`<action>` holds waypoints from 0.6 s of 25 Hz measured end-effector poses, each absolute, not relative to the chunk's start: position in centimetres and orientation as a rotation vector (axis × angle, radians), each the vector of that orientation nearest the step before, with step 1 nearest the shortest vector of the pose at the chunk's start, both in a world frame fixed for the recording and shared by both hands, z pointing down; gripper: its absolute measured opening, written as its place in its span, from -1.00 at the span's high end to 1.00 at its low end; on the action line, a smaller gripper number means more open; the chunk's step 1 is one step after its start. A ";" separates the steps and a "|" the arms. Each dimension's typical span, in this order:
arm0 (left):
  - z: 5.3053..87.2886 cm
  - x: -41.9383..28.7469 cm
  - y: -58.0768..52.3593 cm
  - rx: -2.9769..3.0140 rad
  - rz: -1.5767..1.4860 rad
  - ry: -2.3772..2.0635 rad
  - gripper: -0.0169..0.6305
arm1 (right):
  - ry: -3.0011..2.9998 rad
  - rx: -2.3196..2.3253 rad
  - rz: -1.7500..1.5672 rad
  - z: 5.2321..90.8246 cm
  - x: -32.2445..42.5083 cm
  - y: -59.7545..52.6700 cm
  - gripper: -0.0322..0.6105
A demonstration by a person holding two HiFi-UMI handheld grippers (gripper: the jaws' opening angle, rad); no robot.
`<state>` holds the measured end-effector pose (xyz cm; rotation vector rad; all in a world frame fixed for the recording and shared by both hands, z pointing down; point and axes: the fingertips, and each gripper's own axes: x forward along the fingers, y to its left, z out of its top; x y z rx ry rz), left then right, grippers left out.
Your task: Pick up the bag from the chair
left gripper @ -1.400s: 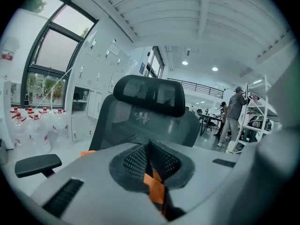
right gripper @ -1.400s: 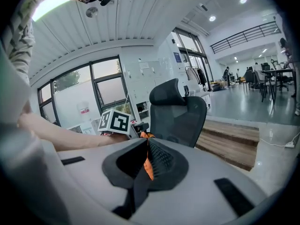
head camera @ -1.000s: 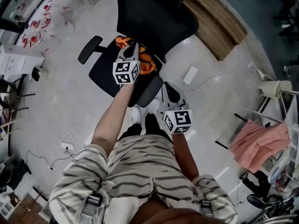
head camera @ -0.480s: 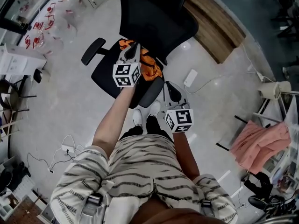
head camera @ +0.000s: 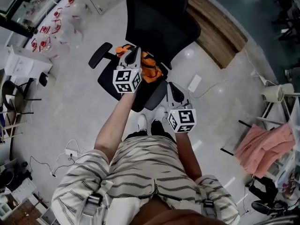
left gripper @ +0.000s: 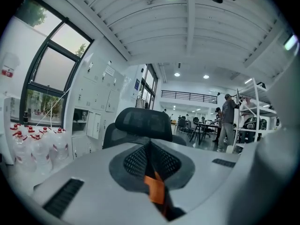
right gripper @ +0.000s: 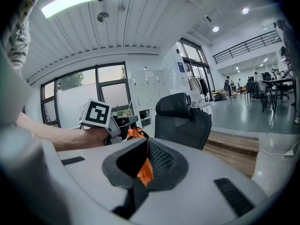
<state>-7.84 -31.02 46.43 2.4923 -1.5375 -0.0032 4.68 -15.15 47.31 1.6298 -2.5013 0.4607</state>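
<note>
A black office chair [head camera: 159,18] stands on the pale floor with an orange bag [head camera: 151,71] on its seat. My left gripper [head camera: 132,54] reaches over the bag's left part with its jaws together, and an orange strip of the bag lies pinched low between them in the left gripper view [left gripper: 150,146]. The right gripper view shows that left gripper [right gripper: 125,121] just above the bag's raised top [right gripper: 136,135]. My right gripper [head camera: 172,90] is shut and holds nothing, hovering by the chair's near right armrest, short of the bag. The seat itself is mostly hidden.
A white power strip [head camera: 194,83] with its cable lies on the floor right of the chair. A wooden platform [head camera: 220,22] runs behind it. Water bottles [head camera: 51,27] stand at the far left, and pink cloth [head camera: 262,146] hangs on a rack at the right. The person's feet [head camera: 143,122] are close to the chair.
The head view has shifted, so the chair and both grippers sit slightly lower in the frame. The left gripper keeps its place on the bag and the right stays by the armrest.
</note>
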 end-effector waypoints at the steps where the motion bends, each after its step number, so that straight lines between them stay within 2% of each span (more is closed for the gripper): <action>1: 46.0 -8.2 -30.9 2.491 -0.011 -1.543 0.88 | -2.505 1.629 0.455 47.1 4.4 -15.2 0.84; 15: 40.7 -9.1 -28.0 2.508 -0.070 -1.539 0.88 | -2.520 1.653 0.363 43.2 4.4 -16.0 0.84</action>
